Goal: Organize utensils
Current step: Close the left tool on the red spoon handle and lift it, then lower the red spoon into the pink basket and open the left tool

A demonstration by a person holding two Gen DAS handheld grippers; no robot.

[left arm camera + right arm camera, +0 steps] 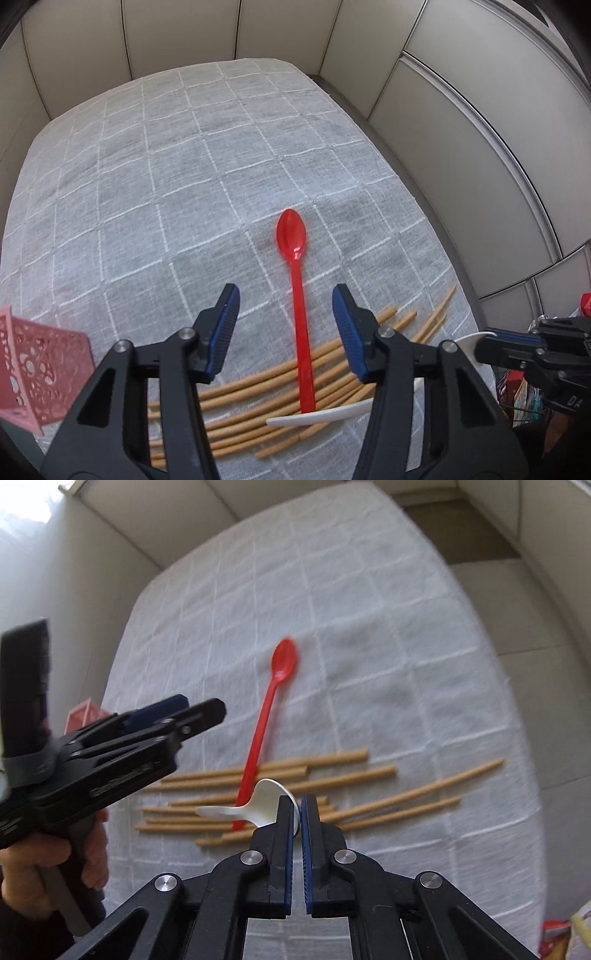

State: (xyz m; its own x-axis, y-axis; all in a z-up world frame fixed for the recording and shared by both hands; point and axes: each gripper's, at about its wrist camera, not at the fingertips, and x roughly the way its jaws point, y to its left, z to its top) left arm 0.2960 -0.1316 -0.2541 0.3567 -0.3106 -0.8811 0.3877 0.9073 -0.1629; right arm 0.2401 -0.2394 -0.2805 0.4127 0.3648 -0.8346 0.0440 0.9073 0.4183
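A red plastic spoon (295, 280) lies on the grey checked tablecloth (184, 166), its handle resting on several tan chopsticks (258, 387). My left gripper (286, 295) is open and empty, its jaws either side of the red spoon's handle, above it. My right gripper (297, 801) is shut on the bowl of a white spoon (258, 801), held just above the chopsticks (332, 775); its handle points left over the red spoon (266, 709). The white spoon's handle (321, 415) also shows in the left wrist view.
A pink perforated basket (37, 373) stands at the left edge of the table, partly visible behind my left gripper (177, 716) in the right wrist view. Pale wall panels (461, 129) surround the table. Colourful clutter (561, 938) sits off the table's right side.
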